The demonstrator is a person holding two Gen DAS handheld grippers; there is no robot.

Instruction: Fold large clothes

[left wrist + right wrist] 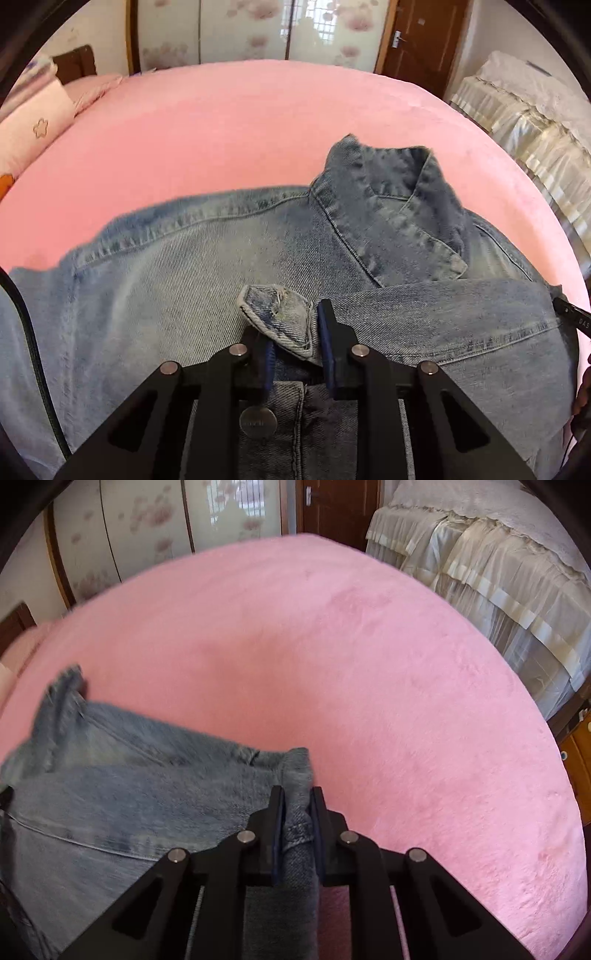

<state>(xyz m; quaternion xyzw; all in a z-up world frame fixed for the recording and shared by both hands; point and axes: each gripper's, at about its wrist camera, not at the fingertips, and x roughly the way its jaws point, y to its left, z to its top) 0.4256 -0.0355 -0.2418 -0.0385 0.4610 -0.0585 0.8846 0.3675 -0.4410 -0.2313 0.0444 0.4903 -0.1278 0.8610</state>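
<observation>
Right wrist: denim jacket (pixel 110 797) blurred, cut off by left edge

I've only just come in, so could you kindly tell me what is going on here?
A person is folding a denim jacket spread on a pink bed, with a gripper in each hand. The left gripper is shut on a small flap of denim near the front, below the collar. The right gripper is shut on a bunched edge of the jacket at its side.
</observation>
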